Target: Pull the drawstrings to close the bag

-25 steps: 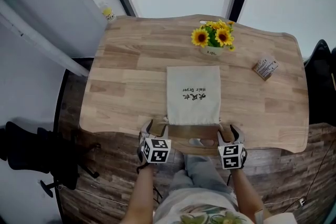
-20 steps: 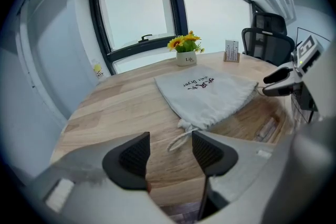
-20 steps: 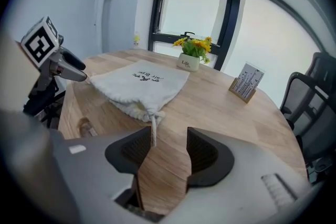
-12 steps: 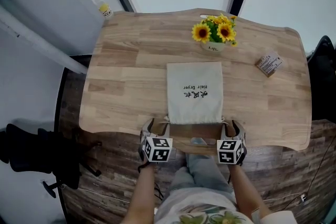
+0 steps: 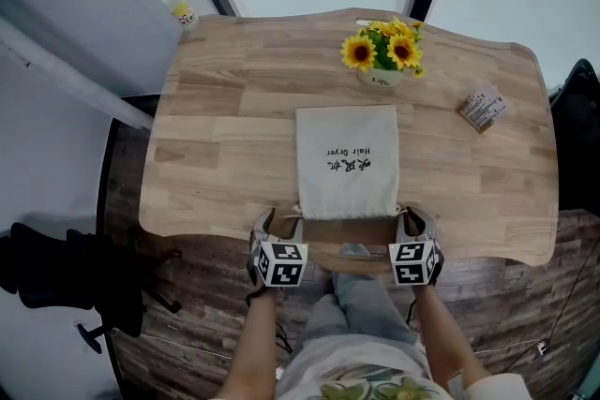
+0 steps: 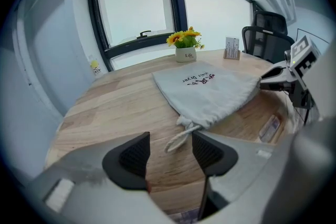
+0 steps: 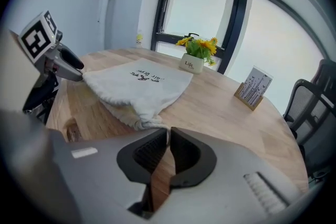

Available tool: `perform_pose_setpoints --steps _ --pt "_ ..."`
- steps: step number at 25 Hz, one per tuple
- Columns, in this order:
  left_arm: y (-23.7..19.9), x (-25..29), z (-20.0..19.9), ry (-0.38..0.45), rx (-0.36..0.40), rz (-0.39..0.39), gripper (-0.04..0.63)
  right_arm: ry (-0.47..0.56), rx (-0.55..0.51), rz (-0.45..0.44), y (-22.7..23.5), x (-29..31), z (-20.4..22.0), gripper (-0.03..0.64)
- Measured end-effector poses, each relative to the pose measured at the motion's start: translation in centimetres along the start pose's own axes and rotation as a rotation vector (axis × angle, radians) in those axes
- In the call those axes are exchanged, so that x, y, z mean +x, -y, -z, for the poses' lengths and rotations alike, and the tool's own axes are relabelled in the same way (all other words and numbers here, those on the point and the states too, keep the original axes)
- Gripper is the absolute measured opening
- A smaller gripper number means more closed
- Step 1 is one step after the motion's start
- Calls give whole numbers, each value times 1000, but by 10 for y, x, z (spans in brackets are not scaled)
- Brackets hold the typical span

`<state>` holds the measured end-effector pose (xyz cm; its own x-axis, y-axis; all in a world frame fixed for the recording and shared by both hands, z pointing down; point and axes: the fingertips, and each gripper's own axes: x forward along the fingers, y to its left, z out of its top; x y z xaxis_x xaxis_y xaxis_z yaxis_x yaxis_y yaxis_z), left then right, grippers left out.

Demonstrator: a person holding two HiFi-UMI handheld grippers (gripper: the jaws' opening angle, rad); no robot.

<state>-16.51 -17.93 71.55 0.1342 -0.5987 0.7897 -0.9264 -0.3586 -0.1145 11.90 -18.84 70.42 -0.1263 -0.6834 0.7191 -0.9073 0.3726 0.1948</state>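
Observation:
A pale cloth drawstring bag with dark print lies flat on the wooden table, its mouth toward the near edge. At the bag's near left corner my left gripper is open. A looped white drawstring lies on the wood between its pads, touching neither. My right gripper is at the near right corner. Its jaws are closing, and their tips nearly meet against the bag's gathered corner. A sliver of white cord shows between them; the rest is hidden.
A pot of yellow sunflowers stands behind the bag and a small card stand at the right. The table's near edge runs just under both grippers. A black chair stands on the floor at left, and another chair at right.
The right gripper's jaws have gone from wide apart to nearly together at the bag's right corner. The left gripper has stayed put and open. The head view has shifted slightly.

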Motion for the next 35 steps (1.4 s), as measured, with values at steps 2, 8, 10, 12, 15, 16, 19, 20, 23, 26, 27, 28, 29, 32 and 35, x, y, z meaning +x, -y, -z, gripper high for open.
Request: perform_pose_setpoints --steps 2,8,10,12,15,16,19,20,23,26,27,28,29,32,35 --pt "0 1 0 2 -7 -1 250 19 -5 -7 -1 -2 -3 11" --pt "-2 6 5 -14 -22 3 250 -17 20 -32 -6 0 6 6" --pt "-3 7 7 -14 -26 0 250 -27 25 -35 -7 1 10 6" --pt "-4 8 6 -2 -31 7 250 -29 31 -36 -6 2 10 6" --pt "-2 4 0 36 -38 38 250 -34 35 -40 -6 2 9 6" --pt "-2 2 -1 44 -38 43 250 -36 36 -41 -7 2 9 6" --pt "-6 0 1 46 -32 23 250 -39 43 -41 -7 2 11 6" --pt "-9 1 1 44 -30 14 238 -39 46 -39 -6 2 11 6" --pt "-11 6 -2 61 -33 11 221 -38 48 -39 -6 2 10 6" --pt "-6 11 -8 98 -46 13 221 -39 48 -44 -6 2 11 6" --pt "-6 12 -9 105 -58 13 221 -40 48 -45 -6 2 11 6" --pt "-5 13 -10 111 -72 14 214 -41 48 -45 -6 2 11 6" --pt "-4 14 -11 117 -87 13 197 -41 48 -46 -6 2 11 6" --pt "-4 14 -13 133 -129 -13 98 -43 50 -50 -7 2 11 6" --pt "-5 14 -19 148 -166 -41 15 -39 80 -56 -6 3 12 6"
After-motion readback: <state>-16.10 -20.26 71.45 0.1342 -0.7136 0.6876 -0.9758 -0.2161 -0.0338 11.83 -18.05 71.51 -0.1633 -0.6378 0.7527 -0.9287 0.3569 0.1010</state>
